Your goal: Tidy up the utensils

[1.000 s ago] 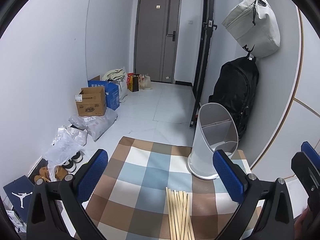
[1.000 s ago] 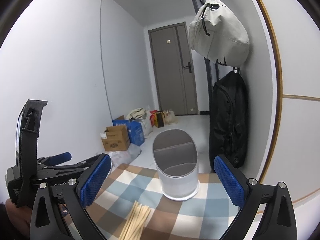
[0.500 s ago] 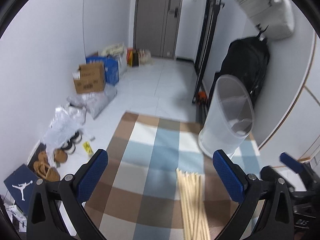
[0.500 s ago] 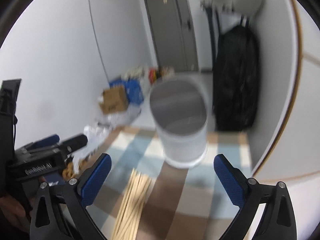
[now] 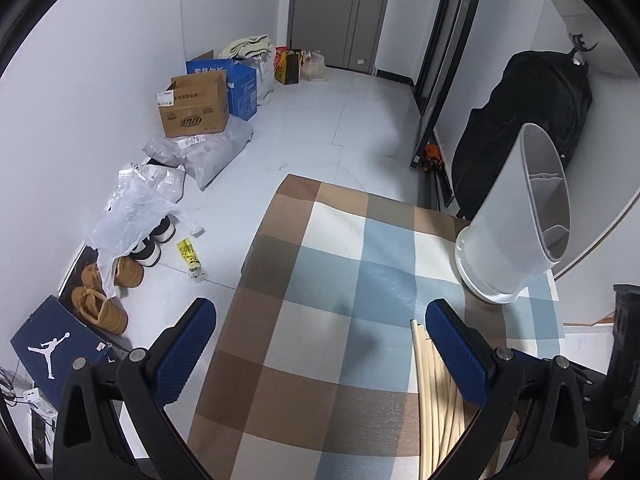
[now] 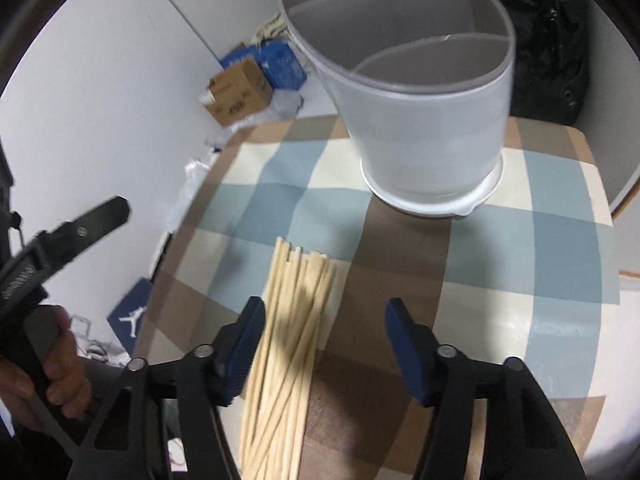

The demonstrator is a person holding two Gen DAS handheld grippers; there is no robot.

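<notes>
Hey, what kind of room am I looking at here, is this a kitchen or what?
Probably not a kitchen: it looks like a home entryway or hallway. A grey door stands at the far end, shoes and cardboard boxes line the wall, and a black backpack hangs beside a small checked table.

left tool (image 5: 320,344): black arms, silver screws | right tool (image 6: 324,332): blue textured pads

I see open checkered tabletop (image 5: 332,280) left of the chopstick bundle (image 6: 288,344) and between its far tips and the white holder (image 6: 432,136). That holder blocks the far right corner. My right claw (image 6: 324,344) is closing over the bundle without touching it; my left claw (image 5: 320,344) hangs over bare cloth.
</notes>
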